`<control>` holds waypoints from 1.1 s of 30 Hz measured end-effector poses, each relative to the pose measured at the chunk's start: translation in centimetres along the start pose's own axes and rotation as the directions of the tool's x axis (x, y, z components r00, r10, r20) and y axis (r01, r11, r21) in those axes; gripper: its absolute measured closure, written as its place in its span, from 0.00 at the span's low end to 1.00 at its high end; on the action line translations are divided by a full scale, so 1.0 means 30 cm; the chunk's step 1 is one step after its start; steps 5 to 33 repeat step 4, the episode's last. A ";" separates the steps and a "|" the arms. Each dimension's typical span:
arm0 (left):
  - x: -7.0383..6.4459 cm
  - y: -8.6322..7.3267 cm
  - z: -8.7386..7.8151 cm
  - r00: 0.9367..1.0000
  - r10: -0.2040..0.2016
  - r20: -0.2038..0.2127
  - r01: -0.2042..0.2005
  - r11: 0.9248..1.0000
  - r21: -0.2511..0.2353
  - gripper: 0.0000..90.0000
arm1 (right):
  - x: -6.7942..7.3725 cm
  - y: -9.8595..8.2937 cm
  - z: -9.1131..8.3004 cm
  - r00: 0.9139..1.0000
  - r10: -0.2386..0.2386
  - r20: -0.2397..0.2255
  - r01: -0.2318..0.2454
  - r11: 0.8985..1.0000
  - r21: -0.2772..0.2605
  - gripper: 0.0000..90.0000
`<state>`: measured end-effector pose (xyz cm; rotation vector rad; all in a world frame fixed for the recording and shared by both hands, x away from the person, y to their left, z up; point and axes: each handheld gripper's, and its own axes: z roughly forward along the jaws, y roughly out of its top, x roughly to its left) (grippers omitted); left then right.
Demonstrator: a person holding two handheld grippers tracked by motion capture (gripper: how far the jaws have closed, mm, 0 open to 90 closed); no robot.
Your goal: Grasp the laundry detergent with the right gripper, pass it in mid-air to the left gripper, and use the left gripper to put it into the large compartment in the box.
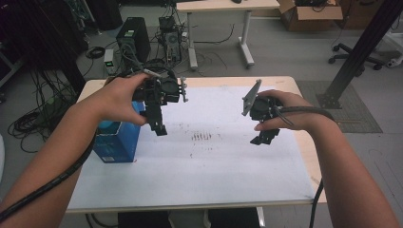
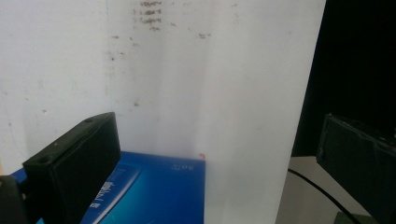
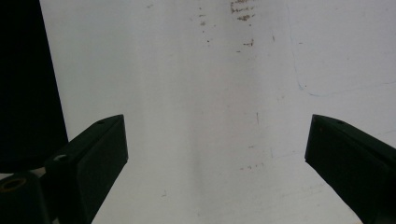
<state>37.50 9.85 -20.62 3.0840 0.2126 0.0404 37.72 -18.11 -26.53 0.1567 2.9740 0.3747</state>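
The blue box (image 1: 116, 140) stands upright at the left edge of the white sheet (image 1: 214, 161) that covers the table (image 1: 304, 142), and nothing grips it; in the left gripper view its blue face (image 2: 154, 191) lies low in the frame, just past the left jaw. The left gripper (image 1: 159, 127) hangs above and just to the right of the box, jaws pointing down and spread wide with nothing between them. The right gripper (image 1: 263, 137) hovers well apart on the far side of the sheet, past a patch of dark smudges (image 1: 202, 137); its own view shows both jaws wide apart over bare sheet (image 3: 210, 116), empty. By my reading the work is at its start, the approach to the box, with no contact made. The next move calls for the left gripper to shift left and drop so that the box's walls come between the jaws, squared to its faces before closing; the box is tall and sits at the sheet's edge, so a glancing touch could tip it or nudge it off
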 end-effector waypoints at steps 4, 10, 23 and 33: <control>0.003 -0.012 0.021 1.000 -0.027 -0.004 0.027 0.998 -0.057 0.00 | -0.009 -0.007 -0.002 1.000 0.017 0.006 -0.017 1.000 -0.019 0.05; 0.003 -0.012 0.021 1.000 -0.027 -0.004 0.027 0.998 -0.057 0.00 | -0.009 -0.007 -0.002 1.000 0.017 0.006 -0.017 1.000 -0.019 0.05; 0.003 -0.012 0.021 1.000 -0.027 -0.004 0.027 0.998 -0.057 0.00 | -0.009 -0.007 -0.002 1.000 0.017 0.006 -0.017 1.000 -0.019 0.05; 0.003 -0.012 0.021 1.000 -0.027 -0.004 0.027 0.998 -0.057 0.00 | -0.009 -0.007 -0.002 1.000 0.017 0.006 -0.017 1.000 -0.019 0.05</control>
